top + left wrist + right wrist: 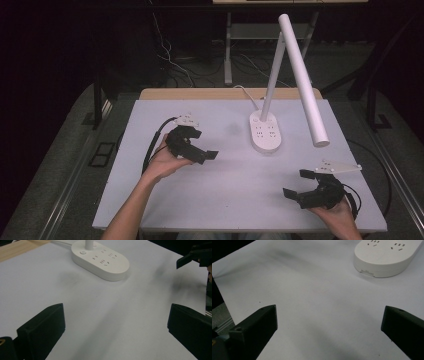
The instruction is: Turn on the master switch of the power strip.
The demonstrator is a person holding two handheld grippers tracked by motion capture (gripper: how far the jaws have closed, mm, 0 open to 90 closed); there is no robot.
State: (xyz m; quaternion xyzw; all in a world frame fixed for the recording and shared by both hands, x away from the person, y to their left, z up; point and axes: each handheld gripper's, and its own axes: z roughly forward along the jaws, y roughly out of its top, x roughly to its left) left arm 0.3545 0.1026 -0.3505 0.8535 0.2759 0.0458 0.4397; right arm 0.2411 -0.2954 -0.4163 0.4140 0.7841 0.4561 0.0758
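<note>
A white desk lamp stands at the back right of the white table [235, 190]. Its oval base [265, 131] carries several sockets, and its long tube head [305, 80] slants down to the right. My left gripper [202, 144] is held at mid-left, open, with nothing between its jaws. It points toward the lamp base [101, 258], and its own view has the open left gripper [116, 327] over bare tabletop. My right gripper [297, 183] hovers near the front right corner, open and holding nothing. The right gripper [329, 325] faces bare table, with the lamp base [387, 256] at top right.
The lamp's white cord [247, 95] runs off the back edge over a wooden strip [215, 93]. The low end of the tube head [321, 140] hangs above the table's right side. Behind the table, cables [172, 62] lie on the floor.
</note>
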